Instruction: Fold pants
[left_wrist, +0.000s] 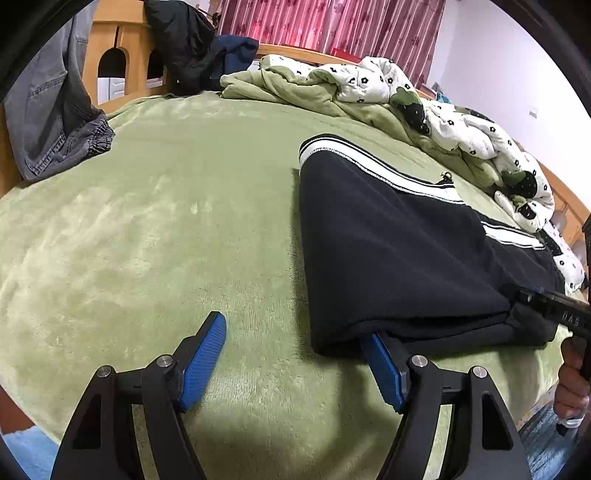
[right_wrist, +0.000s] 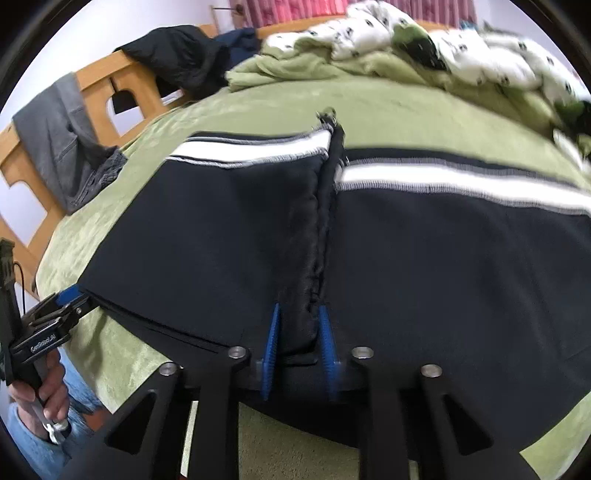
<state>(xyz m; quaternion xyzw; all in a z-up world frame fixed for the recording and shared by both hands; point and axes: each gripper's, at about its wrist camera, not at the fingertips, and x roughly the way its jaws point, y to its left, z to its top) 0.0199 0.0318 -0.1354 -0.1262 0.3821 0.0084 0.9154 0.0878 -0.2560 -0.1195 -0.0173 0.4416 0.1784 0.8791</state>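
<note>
Black pants (left_wrist: 399, 251) with white side stripes lie folded on the green bed blanket, also in the right wrist view (right_wrist: 229, 229). My left gripper (left_wrist: 295, 332) is open; its right blue pad (left_wrist: 384, 365) has its tip under the near left corner of the pants, its left pad (left_wrist: 203, 354) rests on bare blanket. My right gripper (right_wrist: 297, 328) is shut on a thick folded edge of the pants at their near side. The left gripper also shows in the right wrist view (right_wrist: 70, 299); the right gripper's black body shows at the right of the left wrist view (left_wrist: 554, 306).
A green blanket (left_wrist: 147, 221) covers the bed. A crumpled green and white flowered quilt (left_wrist: 406, 96) lies along the far side. Grey jeans (left_wrist: 55, 110) and a dark jacket (left_wrist: 188, 48) hang over the wooden footboard (left_wrist: 122, 44) at the left.
</note>
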